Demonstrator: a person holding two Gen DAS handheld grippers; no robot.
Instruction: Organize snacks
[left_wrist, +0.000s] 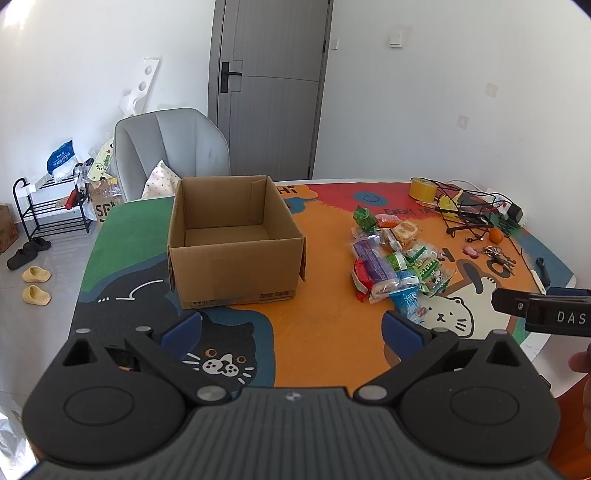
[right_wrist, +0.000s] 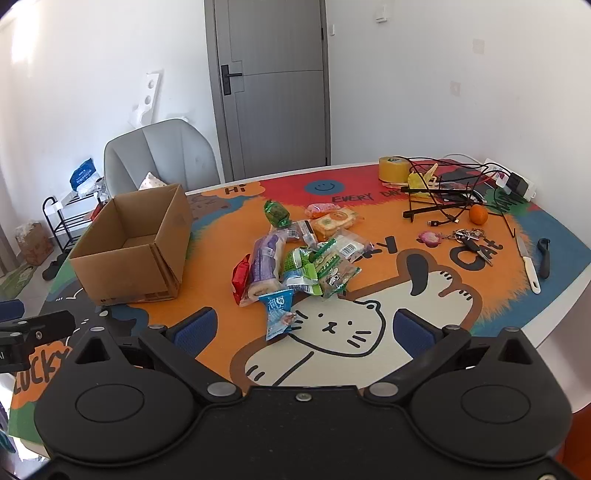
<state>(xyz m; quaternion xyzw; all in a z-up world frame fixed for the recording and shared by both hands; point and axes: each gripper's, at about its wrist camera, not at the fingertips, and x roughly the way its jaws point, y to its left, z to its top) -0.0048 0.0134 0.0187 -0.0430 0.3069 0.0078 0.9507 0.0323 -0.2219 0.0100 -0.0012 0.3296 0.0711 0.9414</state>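
A: Both grippers sit nearest the lens. Left gripper (left_wrist: 291, 326) is spread wide w/ nothing between the blue pads (left_wrist: 181, 330); right gripper (right_wrist: 304, 328) likewise splayed, holding nothing. We hover both above the near edge of the table (right_wrist: 565, 306), not touching anything.

B: Where are the snacks?

A: Snack pile (right_wrist: 299, 254) lies loose on the orange part of the mat (right_wrist: 369, 295), approx. mid-table, right of the cardboard box (left_wrist: 232, 240). Nearest pkt is the blue wrapper (right_wrist: 279, 308), just ahead of the right gripper, between its fingers in view. Behind it: purple roll (right_wrist: 264, 266), red pkt (right_wrist: 240, 275), green pkts, a yellowish bread pkt (right_wrist: 334, 221) at the far side. They overlap; which sits on which we can't fully tell.

B: Why is the box there?

A: Our reading: it's the bin. It stands upright, flaps folded down, interior bare as far as we see, well apart from the pile but w/in reach of the left gripper, which faces it squarely. So left is near the box, right near the pile.

B: Other stuff?

A: Far right corner: tape roll (right_wrist: 393, 168), cables (right_wrist: 443, 192), orange fruit (right_wrist: 478, 214), keys (right_wrist: 469, 236), knife (right_wrist: 528, 264). Not snacks excl. maybe the fruit; we judge they stay out.

B: Progress?

A: Nil, we judge; no pkt in box. Blue wrapper is the likely first pick. Risk: thin crinkly film may slip or drag neighbours.
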